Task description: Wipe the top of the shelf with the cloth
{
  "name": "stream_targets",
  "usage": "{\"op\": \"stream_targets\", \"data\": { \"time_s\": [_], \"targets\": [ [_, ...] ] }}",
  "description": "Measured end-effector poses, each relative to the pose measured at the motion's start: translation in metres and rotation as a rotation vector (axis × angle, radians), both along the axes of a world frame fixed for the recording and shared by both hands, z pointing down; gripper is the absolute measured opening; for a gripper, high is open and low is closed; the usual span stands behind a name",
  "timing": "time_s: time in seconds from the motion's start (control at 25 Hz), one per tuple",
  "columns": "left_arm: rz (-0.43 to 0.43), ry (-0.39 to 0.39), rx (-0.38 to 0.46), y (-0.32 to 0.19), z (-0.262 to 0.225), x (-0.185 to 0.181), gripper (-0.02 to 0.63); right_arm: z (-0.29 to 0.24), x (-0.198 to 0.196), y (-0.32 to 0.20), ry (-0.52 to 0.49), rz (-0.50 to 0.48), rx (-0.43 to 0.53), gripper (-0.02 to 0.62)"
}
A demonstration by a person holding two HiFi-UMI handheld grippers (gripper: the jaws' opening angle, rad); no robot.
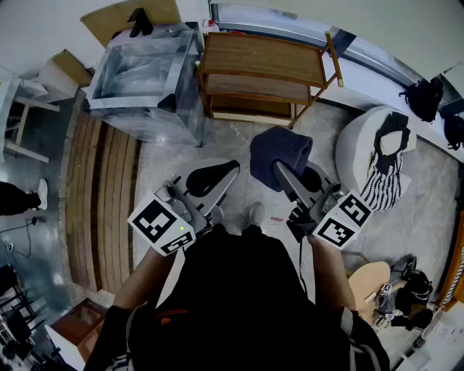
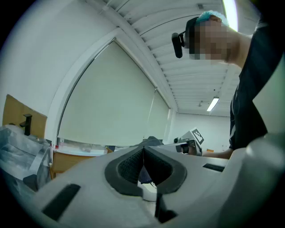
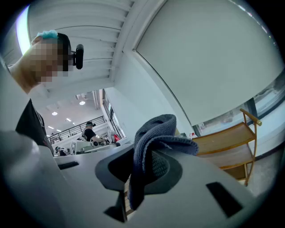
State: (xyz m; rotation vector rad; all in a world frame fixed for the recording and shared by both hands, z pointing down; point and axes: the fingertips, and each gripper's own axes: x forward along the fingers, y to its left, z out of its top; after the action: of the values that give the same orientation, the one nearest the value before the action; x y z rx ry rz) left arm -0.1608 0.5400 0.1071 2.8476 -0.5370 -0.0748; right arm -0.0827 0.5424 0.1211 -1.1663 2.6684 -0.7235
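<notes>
1. A clear plastic storage bin point(image 1: 141, 80) stands on the floor ahead of me to my left, with cardboard point(image 1: 119, 18) behind it.
2. A white round pouf point(image 1: 355, 148) on my right carries black-and-white striped fabric point(image 1: 380, 185).
3. A black backpack point(image 1: 423, 98) lies beyond the pouf.

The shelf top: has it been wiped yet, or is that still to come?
Done: the cloth is picked up; the right gripper is shut on the dark blue cloth. In hand: the cloth hangs in the air in front of the person, short of the wooden shelf and not touching it. Left: reaching the shelf top and the wiping itself. The left gripper is shut and empty.
</notes>
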Motion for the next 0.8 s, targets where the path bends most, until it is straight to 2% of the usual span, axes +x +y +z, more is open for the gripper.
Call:
{"op": "stream_targets", "data": {
  "time_s": [0.52,0.8],
  "targets": [
    [-0.004,-0.002,-0.003,-0.010,0.002,0.007,0.021,0.001,0.010,-0.010,-0.025,0.017,-0.001,0.043],
    [-0.014,-0.018,-0.019,-0.016,0.009,0.014,0.021,0.008,0.020,-0.013,0.009,0.014,-0.014,0.043]
  ]
}}
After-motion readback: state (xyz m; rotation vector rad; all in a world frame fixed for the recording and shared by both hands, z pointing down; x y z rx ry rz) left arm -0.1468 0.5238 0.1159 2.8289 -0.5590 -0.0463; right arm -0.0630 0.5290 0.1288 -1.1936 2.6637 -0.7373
